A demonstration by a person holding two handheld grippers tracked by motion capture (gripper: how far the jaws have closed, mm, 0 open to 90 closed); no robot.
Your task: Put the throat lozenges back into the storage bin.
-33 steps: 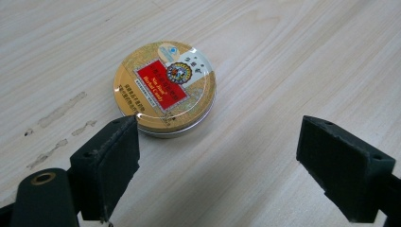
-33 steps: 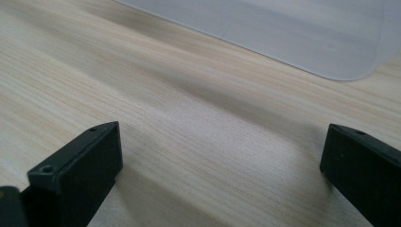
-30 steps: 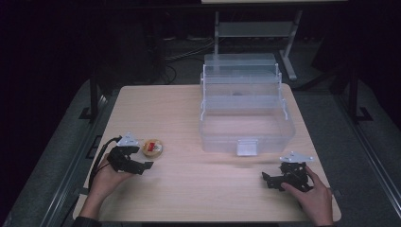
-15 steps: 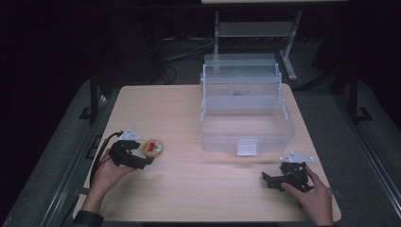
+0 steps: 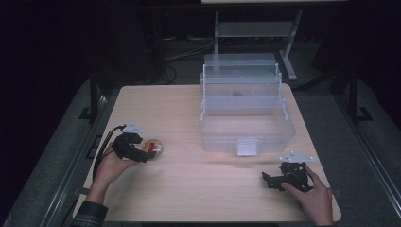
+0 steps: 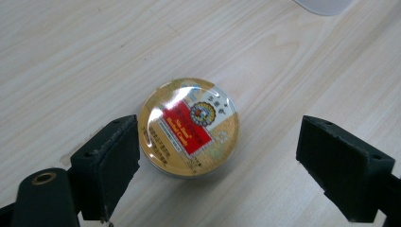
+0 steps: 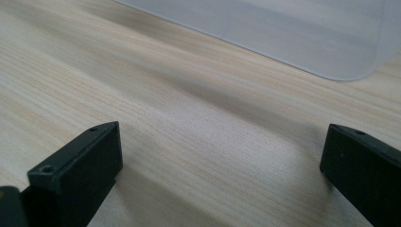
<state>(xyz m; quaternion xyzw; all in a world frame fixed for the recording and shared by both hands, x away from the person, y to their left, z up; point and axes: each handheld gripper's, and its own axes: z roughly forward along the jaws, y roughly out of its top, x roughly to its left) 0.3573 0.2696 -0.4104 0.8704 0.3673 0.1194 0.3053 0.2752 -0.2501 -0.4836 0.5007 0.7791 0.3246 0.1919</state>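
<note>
A small round gold tin (image 6: 189, 126) with a red label lies flat on the wooden table (image 5: 189, 109), near its left edge (image 5: 153, 147). My left gripper (image 5: 143, 153) is open, its jaws on either side of the tin; one pad (image 6: 113, 161) sits close against the tin, the other stands well off. My left gripper (image 6: 220, 170) holds nothing. At the table's front right my right gripper (image 5: 268, 179) rests low over bare wood, open and empty (image 7: 222, 175).
A clear plastic box (image 5: 246, 111) with its tiered lid raised stands at the middle right of the table; its front edge (image 7: 283, 38) lies ahead of the right gripper. Dark floor, cables and a metal stand (image 5: 255, 28) are beyond the table.
My left gripper has moved right and forward to the tin, so its open jaws now straddle it. The right gripper has stayed where it was.
</note>
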